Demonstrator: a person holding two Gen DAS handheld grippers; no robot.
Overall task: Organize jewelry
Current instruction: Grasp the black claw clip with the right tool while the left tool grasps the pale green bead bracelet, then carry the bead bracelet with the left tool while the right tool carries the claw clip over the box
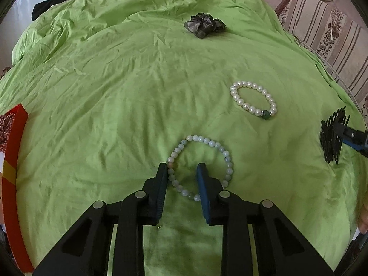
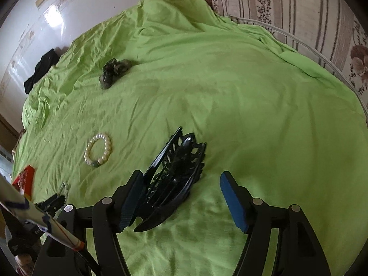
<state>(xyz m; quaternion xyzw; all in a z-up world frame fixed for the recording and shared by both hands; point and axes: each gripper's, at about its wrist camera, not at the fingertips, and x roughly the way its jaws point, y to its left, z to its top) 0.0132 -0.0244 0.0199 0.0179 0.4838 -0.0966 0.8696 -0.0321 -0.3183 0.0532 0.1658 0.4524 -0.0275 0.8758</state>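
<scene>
while the left gripper [image 1: 181, 168] straddles the pale bead bracelet [image 1: 200, 165] unpinched, beads may roll aside, and the right gripper [image 2: 181, 179], jaws spread, may nudge the black hair claw [image 2: 174, 172].

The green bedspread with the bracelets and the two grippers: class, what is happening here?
A person is sorting jewelry on the green bedspread with two handheld grippers. The left gripper straddles one side of the pale bead bracelet, pads not yet pressing it. The right gripper stands open around the black hair claw, touching it on one side only. A pearl bracelet and a dark scrunchie lie untouched; a red box sits at the edge.
</scene>
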